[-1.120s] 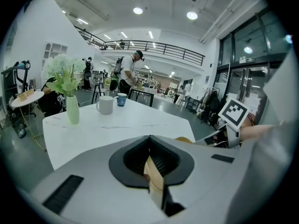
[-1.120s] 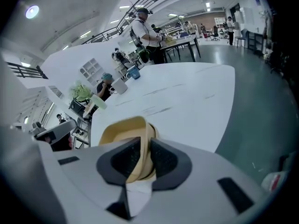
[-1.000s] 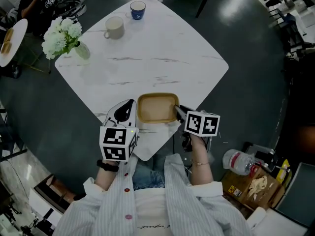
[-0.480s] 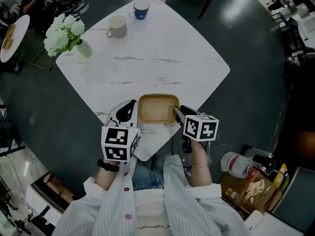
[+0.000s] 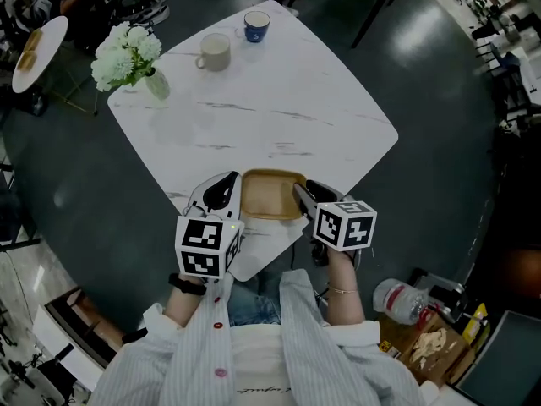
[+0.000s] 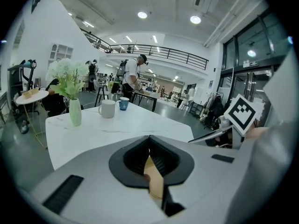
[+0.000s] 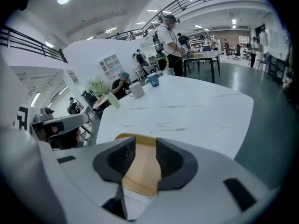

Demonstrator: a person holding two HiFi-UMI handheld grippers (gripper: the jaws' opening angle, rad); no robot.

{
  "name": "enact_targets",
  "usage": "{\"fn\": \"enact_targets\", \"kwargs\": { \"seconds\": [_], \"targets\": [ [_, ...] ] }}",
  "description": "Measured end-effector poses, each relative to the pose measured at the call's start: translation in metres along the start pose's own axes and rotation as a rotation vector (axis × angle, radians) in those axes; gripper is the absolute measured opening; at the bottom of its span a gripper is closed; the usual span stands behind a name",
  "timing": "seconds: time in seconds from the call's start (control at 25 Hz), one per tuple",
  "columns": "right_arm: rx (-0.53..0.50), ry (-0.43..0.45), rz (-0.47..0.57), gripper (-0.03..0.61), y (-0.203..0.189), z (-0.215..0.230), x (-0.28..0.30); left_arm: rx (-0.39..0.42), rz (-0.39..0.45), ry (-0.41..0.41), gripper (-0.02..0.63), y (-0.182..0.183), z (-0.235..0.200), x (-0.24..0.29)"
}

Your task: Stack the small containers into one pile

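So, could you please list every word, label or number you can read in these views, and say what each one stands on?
No text here reads clearly.
Blue cup: a white mark, too small to read.
Shirt: a line of cursive print, too blurred to read.
Plastic bottle: any label is too small to read.
Marker cubes: black-and-white square patterns only, no words or numbers.

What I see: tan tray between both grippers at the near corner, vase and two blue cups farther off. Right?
No: only one cup is blue; the mug beside it is white, as the head view shows. The rest stands.
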State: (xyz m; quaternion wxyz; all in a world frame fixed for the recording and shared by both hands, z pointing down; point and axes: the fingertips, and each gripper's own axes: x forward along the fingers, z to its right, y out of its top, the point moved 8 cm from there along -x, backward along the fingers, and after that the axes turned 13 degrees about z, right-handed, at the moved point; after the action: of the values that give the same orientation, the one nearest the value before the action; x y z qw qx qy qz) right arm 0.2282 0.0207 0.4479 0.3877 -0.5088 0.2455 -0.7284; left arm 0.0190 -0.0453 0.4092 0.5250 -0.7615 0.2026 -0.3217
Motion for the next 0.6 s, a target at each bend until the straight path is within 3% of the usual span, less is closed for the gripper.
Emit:
{"fn": "enact_targets", "kwargs": {
  "seconds": [0.28, 0.6],
  "targets": [
    [-0.056, 0.172, 0.092, 0.127, 0.04, -0.04, -0.002, -0.027, 0.086, 0.034, 0.017, 0.025, 0.002, -0.012],
    [-0.152, 0.401, 0.21, 0.127, 0.088, -0.094, -0.012, -0.049, 0.242, 0.082, 0.017, 0.071, 0.005, -0.039]
  ]
}}
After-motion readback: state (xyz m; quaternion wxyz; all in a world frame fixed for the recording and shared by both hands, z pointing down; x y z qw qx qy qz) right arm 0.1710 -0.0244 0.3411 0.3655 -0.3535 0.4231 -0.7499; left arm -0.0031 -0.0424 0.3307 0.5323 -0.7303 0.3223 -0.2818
